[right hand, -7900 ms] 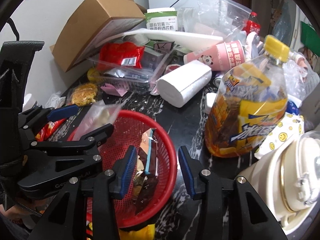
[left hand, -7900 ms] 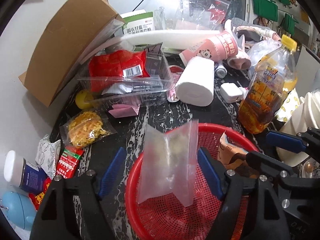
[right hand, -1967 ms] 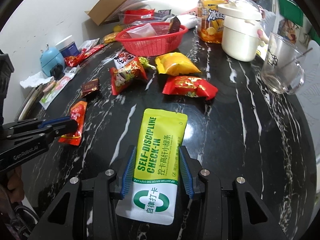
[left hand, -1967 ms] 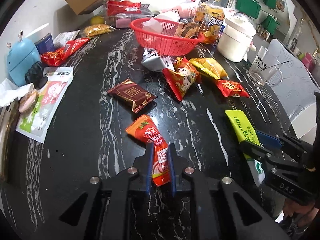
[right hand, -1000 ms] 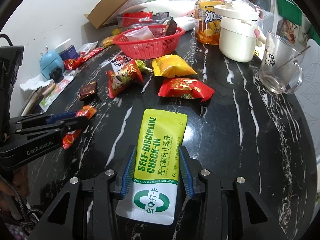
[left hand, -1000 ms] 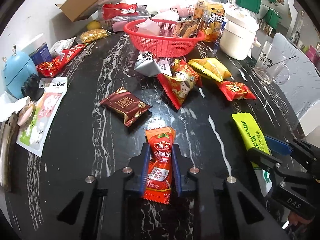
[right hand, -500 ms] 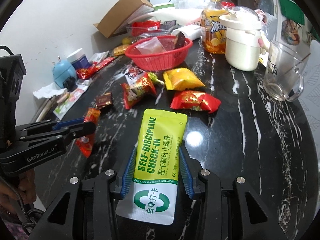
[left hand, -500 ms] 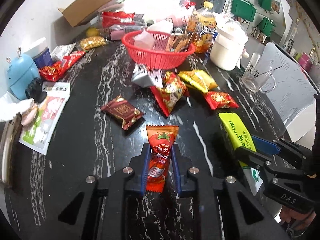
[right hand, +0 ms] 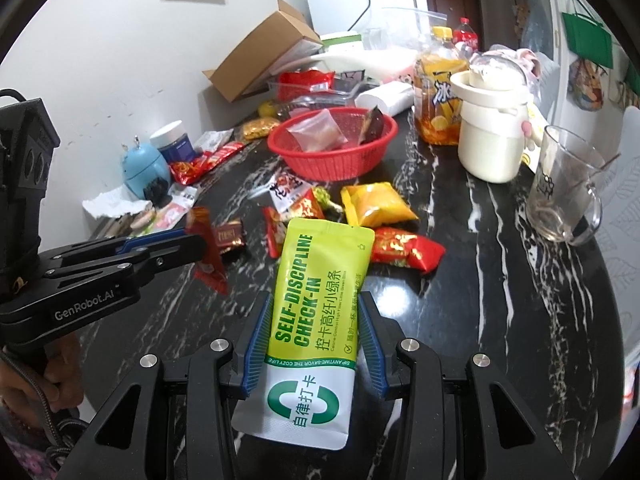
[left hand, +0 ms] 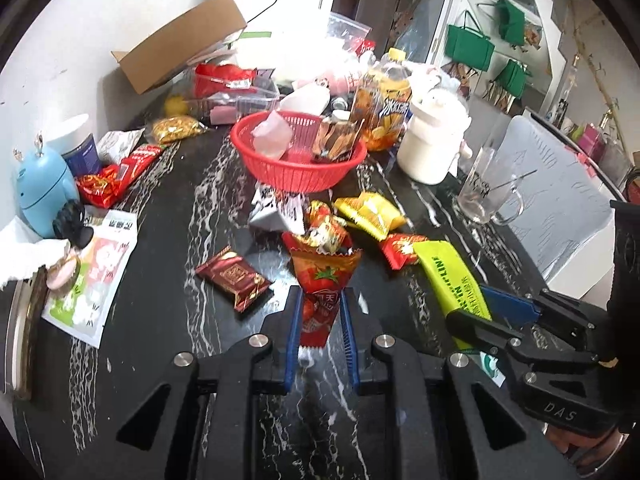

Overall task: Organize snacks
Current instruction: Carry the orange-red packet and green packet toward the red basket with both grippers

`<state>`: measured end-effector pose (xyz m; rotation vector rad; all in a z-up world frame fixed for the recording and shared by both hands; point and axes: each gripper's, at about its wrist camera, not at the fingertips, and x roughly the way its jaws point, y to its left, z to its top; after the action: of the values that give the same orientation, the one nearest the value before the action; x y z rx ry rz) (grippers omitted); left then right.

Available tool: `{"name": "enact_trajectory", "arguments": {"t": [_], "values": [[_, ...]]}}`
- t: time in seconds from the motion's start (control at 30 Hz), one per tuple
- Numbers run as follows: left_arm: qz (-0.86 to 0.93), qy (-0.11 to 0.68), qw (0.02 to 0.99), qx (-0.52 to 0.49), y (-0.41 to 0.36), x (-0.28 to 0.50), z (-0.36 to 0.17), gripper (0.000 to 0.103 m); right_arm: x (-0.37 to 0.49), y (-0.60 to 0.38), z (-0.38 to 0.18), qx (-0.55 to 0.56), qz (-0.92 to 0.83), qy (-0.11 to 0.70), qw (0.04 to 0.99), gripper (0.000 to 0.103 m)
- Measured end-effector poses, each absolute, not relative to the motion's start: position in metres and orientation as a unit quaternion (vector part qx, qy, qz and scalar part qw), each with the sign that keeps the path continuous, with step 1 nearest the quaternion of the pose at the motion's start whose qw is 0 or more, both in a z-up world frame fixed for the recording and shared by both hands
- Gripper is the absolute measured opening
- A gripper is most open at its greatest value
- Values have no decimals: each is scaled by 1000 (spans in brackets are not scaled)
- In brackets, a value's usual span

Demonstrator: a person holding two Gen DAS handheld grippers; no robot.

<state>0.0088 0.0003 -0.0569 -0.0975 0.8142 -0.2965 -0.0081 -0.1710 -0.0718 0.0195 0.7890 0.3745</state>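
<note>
My left gripper (left hand: pixel 319 322) is shut on an orange-red tomato snack packet (left hand: pixel 322 280), held above the black marble table (left hand: pixel 168 312). My right gripper (right hand: pixel 316 330) is shut on a lime-green and white pouch (right hand: pixel 320 304), also lifted; the pouch shows in the left wrist view (left hand: pixel 452 276). The left gripper with its packet (right hand: pixel 208 252) shows at the left of the right wrist view. A red basket (left hand: pixel 298 156) with a clear bag and brown packets stands at the far middle. Loose snacks lie in front of it: a yellow packet (left hand: pixel 370 214), a red packet (left hand: pixel 400 248), a dark red packet (left hand: pixel 234 278).
A white jug (left hand: pixel 434 140), an orange drink bottle (left hand: pixel 384 104) and a glass mug (left hand: pixel 486 192) stand at the right. A blue gadget (left hand: pixel 42 188), a jar and flat packets line the left edge. A cardboard box (left hand: pixel 180 40) and clutter fill the back.
Both grippers have lifted their packets off the table and risen; the view now looks more level toward the basket. Both grips are unchanged.
</note>
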Motion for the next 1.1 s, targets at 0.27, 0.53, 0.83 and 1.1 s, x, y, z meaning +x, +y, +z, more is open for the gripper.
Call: {"name": "enact_trajectory", "arguments": {"t": [0.27, 0.53, 0.83, 1.1], "values": [[-152, 371, 915, -43, -3, 15, -41, 18, -2, -168, -61, 4, 184, 369, 911, 42], [-150, 421, 894, -40, -4, 30, -66, 19, 0, -170, -69, 9, 183, 382, 906, 42], [-148, 457, 875, -62, 12, 41, -92, 19, -2, -176, -82, 22, 177, 400, 899, 42], [-118, 463, 877, -49, 20, 53, -97, 41, 2, -172, -87, 24, 187, 405, 895, 42]]}}
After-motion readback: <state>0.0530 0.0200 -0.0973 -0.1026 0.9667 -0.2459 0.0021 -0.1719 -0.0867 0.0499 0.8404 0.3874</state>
